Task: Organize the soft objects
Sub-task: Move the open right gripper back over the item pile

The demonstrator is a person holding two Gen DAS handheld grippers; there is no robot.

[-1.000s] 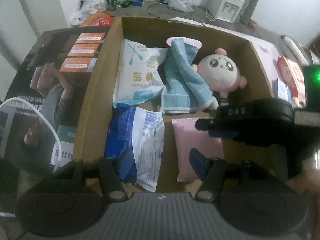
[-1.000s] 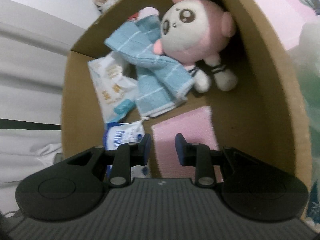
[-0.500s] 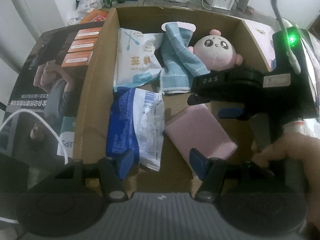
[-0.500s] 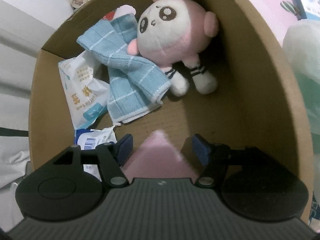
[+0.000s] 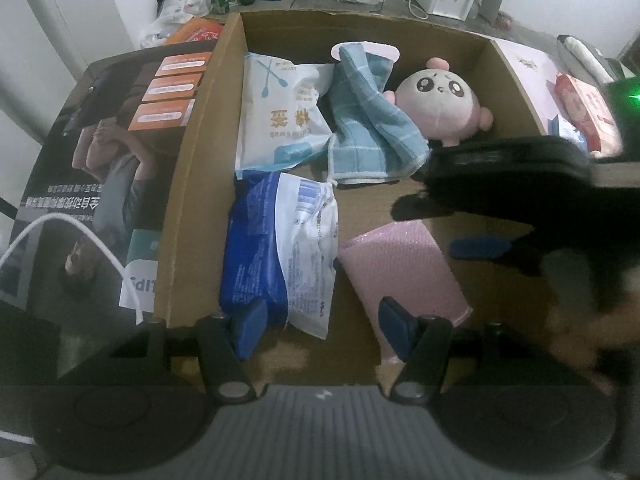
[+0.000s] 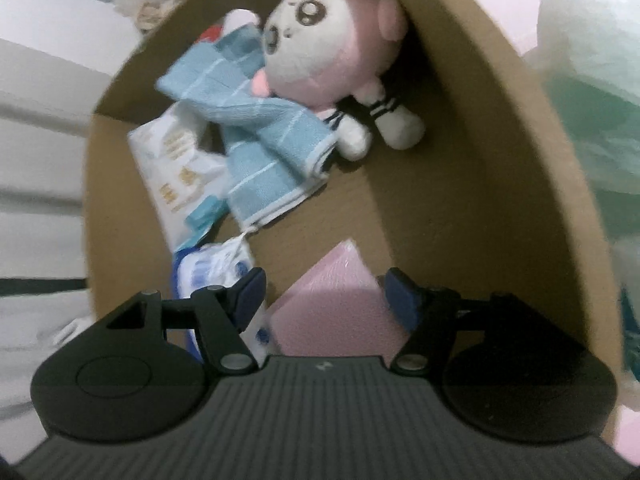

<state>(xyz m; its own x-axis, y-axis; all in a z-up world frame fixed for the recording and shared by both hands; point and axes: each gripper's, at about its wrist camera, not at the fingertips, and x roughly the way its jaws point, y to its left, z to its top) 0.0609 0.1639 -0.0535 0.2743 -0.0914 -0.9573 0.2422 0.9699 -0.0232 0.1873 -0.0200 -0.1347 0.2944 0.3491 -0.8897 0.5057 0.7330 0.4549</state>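
Note:
An open cardboard box (image 5: 200, 140) holds a pink-and-white plush doll (image 5: 440, 100) (image 6: 320, 52), a blue checked towel (image 5: 368, 128) (image 6: 264, 160), a white swab pack (image 5: 280, 120) and a blue-and-white pack (image 5: 280, 252). A pink flat pad (image 5: 400, 272) (image 6: 332, 276) lies at an angle on the box floor. My right gripper (image 6: 327, 294) is open just above it, and the pads do not press it. One of its blue pads (image 5: 476, 248) shows in the left wrist view. My left gripper (image 5: 320, 324) hangs open over the near end of the box, holding nothing.
A printed box flap (image 5: 100, 160) and a white cable (image 5: 60, 232) lie left of the box. A red pack (image 5: 588, 116) sits on the pink surface to the right. A pale green bag (image 6: 592, 100) lies beyond the box's right wall. Floor clutter lies behind the box.
The right gripper's jaws went from nearly shut at the pink pad to open. The pad now lies turned at an angle on the box floor. The left gripper stayed put.

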